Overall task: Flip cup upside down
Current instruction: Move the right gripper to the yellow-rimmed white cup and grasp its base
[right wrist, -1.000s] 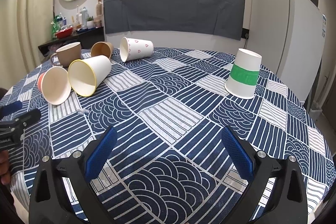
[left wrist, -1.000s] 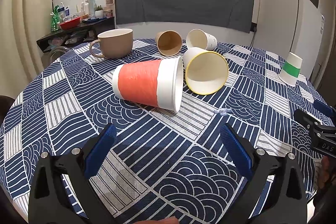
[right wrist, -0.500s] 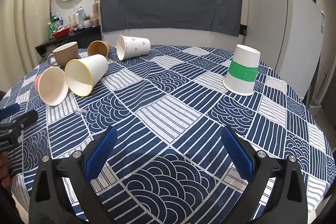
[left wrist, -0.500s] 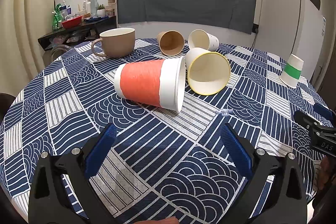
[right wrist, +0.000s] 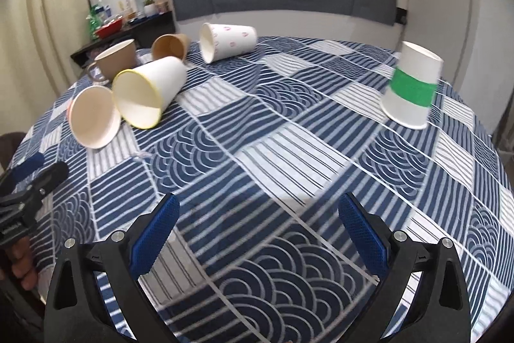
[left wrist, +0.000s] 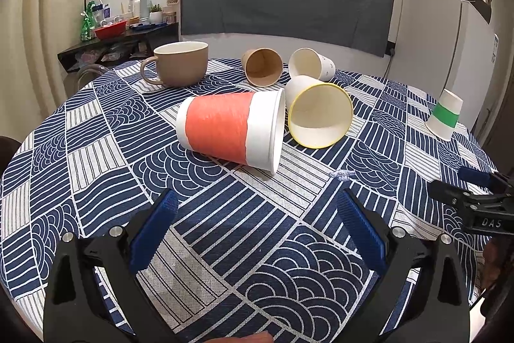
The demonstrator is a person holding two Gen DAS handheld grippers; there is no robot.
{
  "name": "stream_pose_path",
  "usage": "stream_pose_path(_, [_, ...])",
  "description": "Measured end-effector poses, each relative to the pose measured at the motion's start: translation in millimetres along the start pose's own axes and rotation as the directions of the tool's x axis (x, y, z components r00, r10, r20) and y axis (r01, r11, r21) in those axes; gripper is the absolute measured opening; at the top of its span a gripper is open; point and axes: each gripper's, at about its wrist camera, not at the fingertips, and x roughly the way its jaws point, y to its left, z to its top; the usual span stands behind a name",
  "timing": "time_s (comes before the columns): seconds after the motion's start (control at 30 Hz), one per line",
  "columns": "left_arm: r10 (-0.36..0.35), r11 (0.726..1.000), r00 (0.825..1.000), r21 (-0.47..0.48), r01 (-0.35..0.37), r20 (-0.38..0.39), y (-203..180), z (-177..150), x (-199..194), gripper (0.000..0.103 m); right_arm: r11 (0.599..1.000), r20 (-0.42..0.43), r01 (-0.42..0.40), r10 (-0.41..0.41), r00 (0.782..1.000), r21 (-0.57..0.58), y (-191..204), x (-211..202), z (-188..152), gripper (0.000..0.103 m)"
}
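Observation:
An orange-banded paper cup (left wrist: 225,129) lies on its side in the middle of the table, mouth to the right; in the right wrist view (right wrist: 93,121) I see into its mouth. A yellow-rimmed white cup (left wrist: 318,114) lies beside it, touching; it also shows in the right wrist view (right wrist: 147,92). A green-banded cup (right wrist: 411,85) stands upside down at the right, also in the left wrist view (left wrist: 445,114). My left gripper (left wrist: 257,211) is open and empty, just short of the orange cup. My right gripper (right wrist: 257,214) is open and empty over bare cloth.
A brown mug (left wrist: 181,63) stands upright at the back left. A brown paper cup (left wrist: 261,66) and a white cup with small hearts (right wrist: 228,42) lie on their sides behind. The round table (left wrist: 96,150) has a blue patterned cloth. A fridge (left wrist: 443,31) stands at the right.
Both grippers have moved a little; the left view has shifted slightly towards the orange cup, and the right view has tilted and blurred. Jaws stay open. No cup has moved.

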Motion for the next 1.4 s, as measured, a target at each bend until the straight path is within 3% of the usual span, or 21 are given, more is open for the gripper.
stream_pose_path(0.27, [-0.055, 0.994, 0.998, -0.1, 0.052, -0.024, 15.8, 0.5, 4.7, 0.097, 0.997, -0.012, -0.012, 0.011, 1.0, -0.08, 30.5, 18.8, 36.0, 0.095])
stream_pose_path(0.5, [-0.172, 0.962, 0.982, -0.228, 0.151, -0.078, 34.1, -0.3, 18.0, 0.097, 0.989, -0.026, -0.006, 0.002, 1.0, -0.145, 59.3, 41.2, 60.7, 0.094])
stream_pose_path(0.73, [-0.195, 0.965, 0.977, -0.195, 0.175, -0.088, 24.6, 0.0, 18.9, 0.097, 0.977, 0.021, 0.009, -0.005, 1.0, -0.211, 85.7, 57.4, 81.9, 0.093])
stream_pose_path(0.8, [-0.19, 0.967, 0.978, -0.188, 0.172, -0.085, 23.9, 0.2, 17.5, 0.097, 0.971, 0.044, 0.018, -0.008, 0.999, -0.238, 93.6, 60.3, 84.9, 0.081])
stream_pose_path(0.83, [-0.187, 0.968, 0.979, -0.186, 0.169, -0.082, 24.2, 0.3, 17.5, 0.097, 0.967, 0.044, 0.026, -0.015, 0.999, -0.253, 97.4, 63.4, 86.4, 0.062])
stream_pose_path(0.9, [-0.182, 0.969, 0.98, -0.183, 0.165, -0.077, 23.8, 0.1, 15.9, 0.097, 0.965, 0.031, 0.021, -0.013, 0.999, -0.26, 100.3, 70.1, 88.1, 0.054])
stream_pose_path(0.97, [-0.172, 0.971, 0.982, -0.179, 0.157, -0.074, 23.4, -0.3, 13.6, 0.097, 0.966, 0.026, 0.006, 0.001, 1.0, -0.26, 100.7, 74.2, 87.5, 0.027])
stream_pose_path(1.07, [-0.161, 0.974, 0.984, -0.171, 0.146, -0.076, 22.2, -0.3, 12.6, 0.097, 0.969, 0.011, -0.012, 0.015, 1.0, -0.246, 97.2, 76.6, 85.8, 0.009])
stream_pose_path(1.4, [-0.079, 0.991, 0.994, -0.113, 0.071, -0.069, 14.5, 0.0, 8.1, 0.097, 0.977, 0.033, 0.0, 0.007, 0.999, -0.215, 76.6, 54.7, 74.3, 0.003])
